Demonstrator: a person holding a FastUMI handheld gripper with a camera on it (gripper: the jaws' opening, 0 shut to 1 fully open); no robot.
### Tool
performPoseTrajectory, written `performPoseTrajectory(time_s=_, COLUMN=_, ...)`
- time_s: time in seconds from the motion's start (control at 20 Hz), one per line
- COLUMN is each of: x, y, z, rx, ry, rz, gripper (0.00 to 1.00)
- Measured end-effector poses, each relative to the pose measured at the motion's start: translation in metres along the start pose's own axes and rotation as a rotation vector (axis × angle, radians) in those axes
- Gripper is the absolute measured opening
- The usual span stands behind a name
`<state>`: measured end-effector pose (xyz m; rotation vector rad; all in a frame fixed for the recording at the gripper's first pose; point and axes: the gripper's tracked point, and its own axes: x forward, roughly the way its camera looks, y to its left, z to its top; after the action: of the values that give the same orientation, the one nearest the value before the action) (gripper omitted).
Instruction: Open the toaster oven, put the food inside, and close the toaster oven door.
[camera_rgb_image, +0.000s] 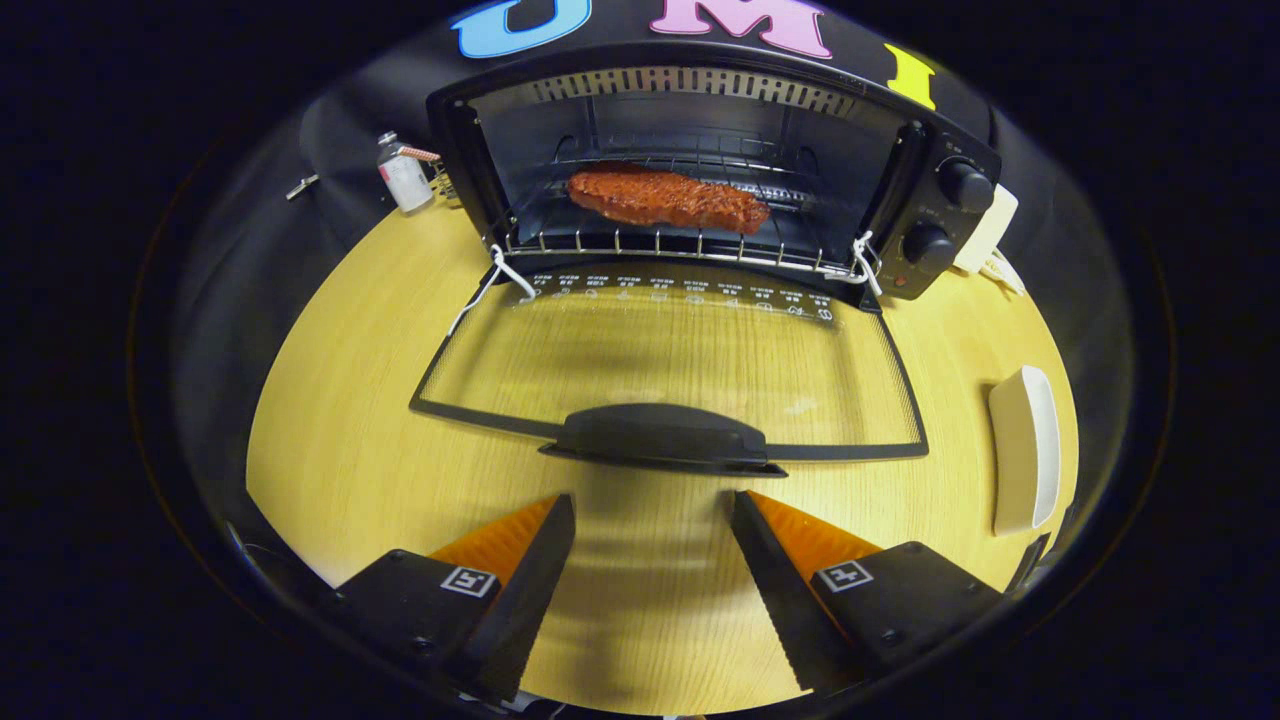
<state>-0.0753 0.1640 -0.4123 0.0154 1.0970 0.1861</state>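
Toaster oven (700, 160), open, at the far side of the wood surface (330, 420); food, one steak (665, 197), lying on the wire rack (680, 245) inside, long axis crosswise; glass door (670, 350) folded flat toward the tongs. Tongs (650, 540): fingers spread wide, holding nothing; door handle (660, 436) directly ahead of the gap, long axis across it, so closing likely calls for a lift from under that near edge; white dish (1025, 450) off to the right, bottle (404, 172) beside the oven
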Motion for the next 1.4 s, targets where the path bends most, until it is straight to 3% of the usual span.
performPoseTrajectory(time_s=0.35, x=0.0, y=-0.003, z=0.007, rx=0.045, ry=-0.006, rz=-0.051, gripper=0.97)
performPoseTrajectory(time_s=1.0, x=-0.033, y=-0.001, z=0.021, rx=0.1, ry=-0.109, rz=-0.014, gripper=0.97)
performPoseTrajectory(time_s=1.4, x=-0.061, y=0.0, z=0.04, rx=0.045, ry=-0.234, rz=-0.015, gripper=0.97)
